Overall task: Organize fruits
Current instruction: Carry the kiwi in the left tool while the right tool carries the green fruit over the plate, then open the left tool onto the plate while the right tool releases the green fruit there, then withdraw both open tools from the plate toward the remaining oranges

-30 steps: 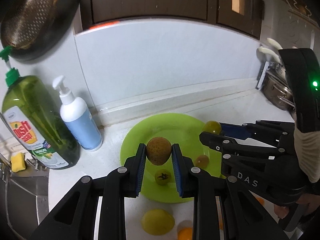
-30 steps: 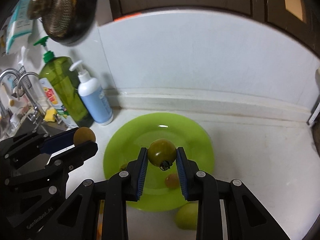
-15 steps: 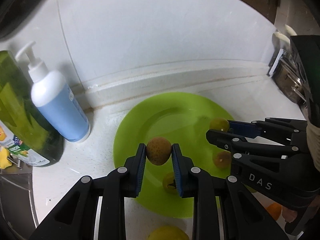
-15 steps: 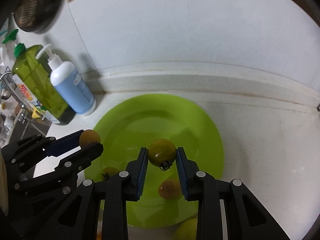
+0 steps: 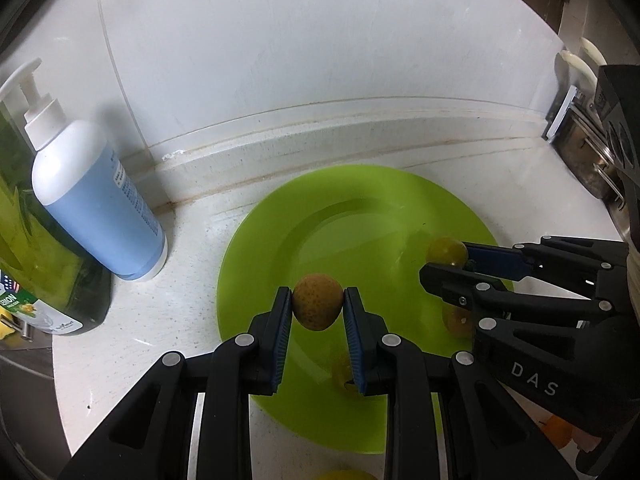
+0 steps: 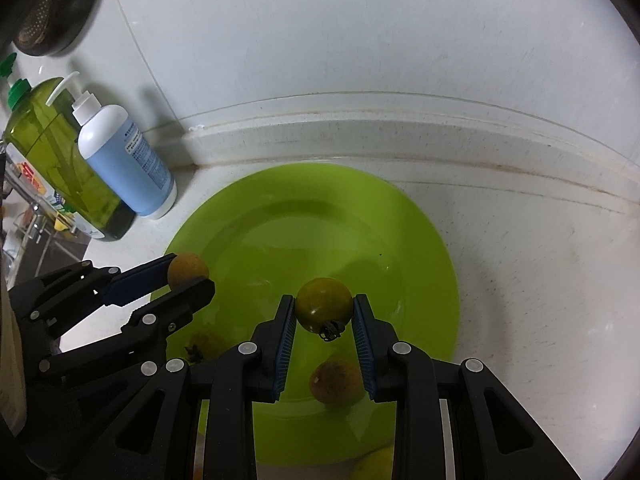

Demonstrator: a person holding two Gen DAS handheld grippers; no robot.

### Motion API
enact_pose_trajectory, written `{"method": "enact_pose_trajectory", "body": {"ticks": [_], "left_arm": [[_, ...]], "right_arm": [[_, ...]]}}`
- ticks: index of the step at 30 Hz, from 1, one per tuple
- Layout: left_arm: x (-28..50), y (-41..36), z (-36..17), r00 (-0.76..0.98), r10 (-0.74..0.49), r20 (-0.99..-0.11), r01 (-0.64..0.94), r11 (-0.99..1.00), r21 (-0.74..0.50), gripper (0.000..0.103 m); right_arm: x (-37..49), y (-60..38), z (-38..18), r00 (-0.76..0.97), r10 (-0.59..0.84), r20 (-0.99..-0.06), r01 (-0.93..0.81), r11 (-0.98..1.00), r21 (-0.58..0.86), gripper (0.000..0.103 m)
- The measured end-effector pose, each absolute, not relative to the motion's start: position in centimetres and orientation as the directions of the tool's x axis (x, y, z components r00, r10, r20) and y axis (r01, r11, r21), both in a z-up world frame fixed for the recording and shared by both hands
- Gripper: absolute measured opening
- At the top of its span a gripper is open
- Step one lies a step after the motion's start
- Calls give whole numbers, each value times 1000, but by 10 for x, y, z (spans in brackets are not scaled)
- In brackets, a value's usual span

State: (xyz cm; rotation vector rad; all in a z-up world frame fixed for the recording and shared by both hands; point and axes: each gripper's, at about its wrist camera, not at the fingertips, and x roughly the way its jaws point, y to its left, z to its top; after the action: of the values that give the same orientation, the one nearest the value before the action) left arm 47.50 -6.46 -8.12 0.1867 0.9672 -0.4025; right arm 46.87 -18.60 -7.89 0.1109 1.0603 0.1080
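The left gripper (image 5: pixel 317 307) was clamped on a brown fruit (image 5: pixel 317 302), the right gripper (image 6: pixel 324 312) on a green tomato (image 6: pixel 324 309), both above the plate (image 6: pixel 420 240). Two fruits lay plated beneath them; others remained on the counter behind.

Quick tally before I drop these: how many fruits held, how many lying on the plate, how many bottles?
Fruits held: 2 (speckled fruit, green tomato)
Fruits on the green plate: 2 (stemmed fruit, orange-brown fruit)
Bottles: 2 (blue pump bottle, green bottle)
Total: 6
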Motion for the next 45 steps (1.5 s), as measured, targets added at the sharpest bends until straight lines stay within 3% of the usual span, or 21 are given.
{"method": "enact_pose_trajectory", "body": {"ticks": [5, 9, 17, 25, 45], "left_arm": [[475, -65, -81, 511, -248, -823, 407, 913, -22, 27], [471, -63, -77, 523, -247, -816, 404, 914, -18, 35], [452, -55, -58, 570, -241, -786, 376, 927, -12, 35], [410, -42, -11, 665, -239, -707, 350, 937, 12, 47], [310, -11, 43, 786, -210, -582, 290, 956, 46, 66]], "right_arm": [[469, -188, -80, 480, 150, -864, -28, 987, 156, 30], [467, -191, -78, 488, 159, -858, -22, 985, 170, 30], [448, -190, -60, 531, 161, -832, -28, 985, 173, 30], [413, -184, -25, 612, 162, -774, -45, 984, 170, 31], [308, -170, 37, 768, 140, -625, -65, 988, 141, 52]]}}
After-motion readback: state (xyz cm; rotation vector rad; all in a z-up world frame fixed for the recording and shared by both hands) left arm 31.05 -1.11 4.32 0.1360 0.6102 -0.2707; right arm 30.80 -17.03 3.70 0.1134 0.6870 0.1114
